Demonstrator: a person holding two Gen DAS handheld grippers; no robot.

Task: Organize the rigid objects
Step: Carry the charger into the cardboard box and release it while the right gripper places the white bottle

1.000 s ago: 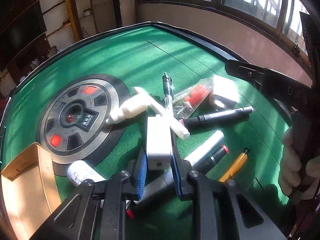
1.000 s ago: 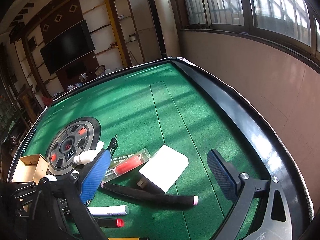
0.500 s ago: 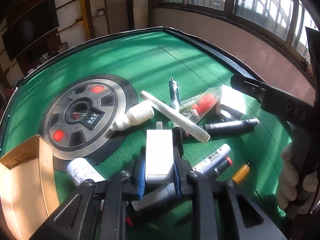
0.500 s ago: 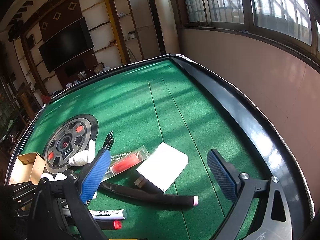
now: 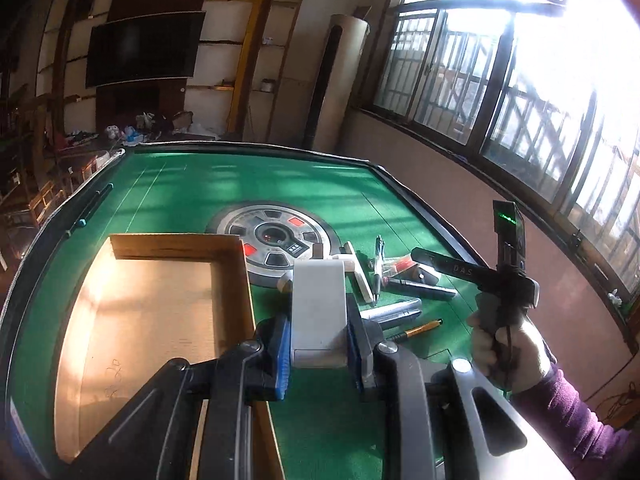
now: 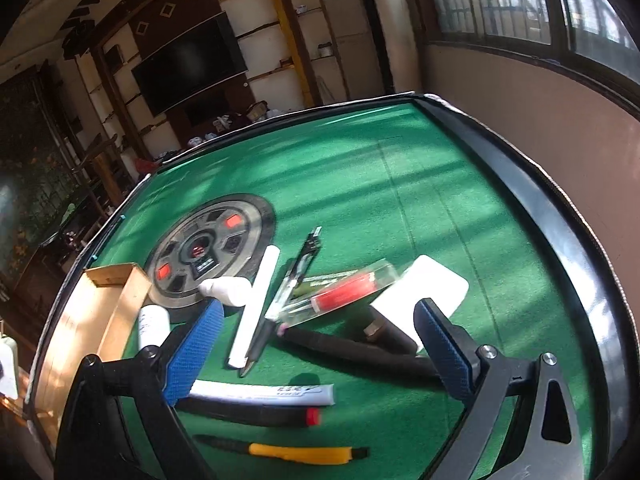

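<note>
My left gripper (image 5: 318,344) is shut on a white charger block (image 5: 318,308) and holds it in the air beside the right wall of an open cardboard box (image 5: 236,304). My right gripper (image 6: 316,356) is open and empty above a pile of pens and markers: a white stick (image 6: 256,304), a black pen (image 6: 296,272), a black marker (image 6: 360,352), a white marker (image 6: 272,392), a red-tipped marker (image 6: 256,414), a yellow pen (image 6: 296,452), a clear case with a red item (image 6: 344,292) and a white block (image 6: 424,288). The right gripper also shows in the left wrist view (image 5: 460,270).
The green felt table (image 6: 360,168) has a round grey centre panel (image 6: 208,248) and a raised black rim (image 6: 552,216). A white bottle (image 6: 228,290) and a white tube (image 6: 152,326) lie near the box (image 6: 92,320).
My left gripper has lifted the white charger block off the pile and swung left to the cardboard box. My right gripper has dropped closer over the pens, still open.
</note>
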